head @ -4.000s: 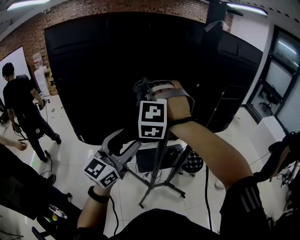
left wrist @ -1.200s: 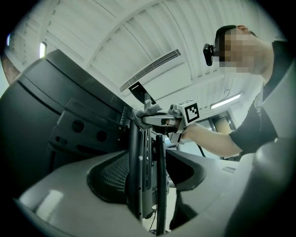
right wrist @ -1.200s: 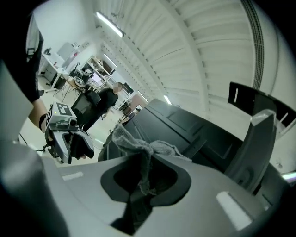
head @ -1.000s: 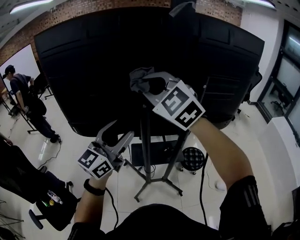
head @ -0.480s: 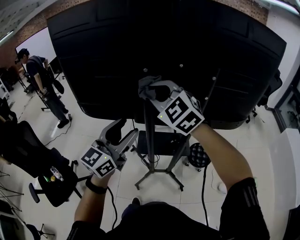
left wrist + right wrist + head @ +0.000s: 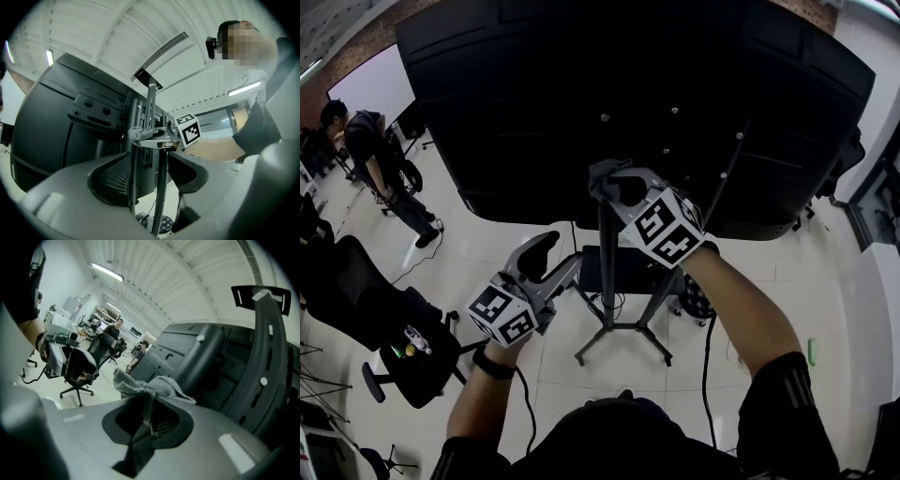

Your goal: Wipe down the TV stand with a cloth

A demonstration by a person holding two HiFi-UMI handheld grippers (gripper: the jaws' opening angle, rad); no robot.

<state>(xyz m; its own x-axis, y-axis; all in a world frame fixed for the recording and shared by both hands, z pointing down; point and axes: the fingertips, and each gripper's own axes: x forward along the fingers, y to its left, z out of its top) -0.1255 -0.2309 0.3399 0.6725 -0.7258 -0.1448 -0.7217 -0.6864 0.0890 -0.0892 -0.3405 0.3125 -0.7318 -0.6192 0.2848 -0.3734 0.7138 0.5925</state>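
The TV stand's grey pole (image 6: 606, 272) rises from splayed legs (image 6: 623, 342) to the back of a large black TV (image 6: 581, 103). My right gripper (image 6: 614, 184) is shut on a grey cloth (image 6: 602, 172), which sits against the pole's top just under the TV. In the right gripper view the cloth (image 6: 150, 386) bunches out of my shut right gripper (image 6: 144, 414), with the stand's curved bracket (image 6: 271, 357) to the right. Lower left of the pole, my left gripper (image 6: 551, 255) is open and holds nothing. In the left gripper view, the pole (image 6: 161, 192) stands beyond my left gripper (image 6: 147, 176), and the cloth (image 6: 135, 135) touches it.
A black office chair (image 6: 389, 352) stands on the white floor at the lower left. A person (image 6: 375, 150) stands at the far left. A dark board (image 6: 628, 272) and a round perforated stool (image 6: 698, 302) sit behind the stand's legs, with a cable (image 6: 707, 366) trailing on the floor.
The right gripper still holds the cloth at the pole's top, shifted slightly right. The left gripper has risen a little toward the pole. The head view has tilted further down.
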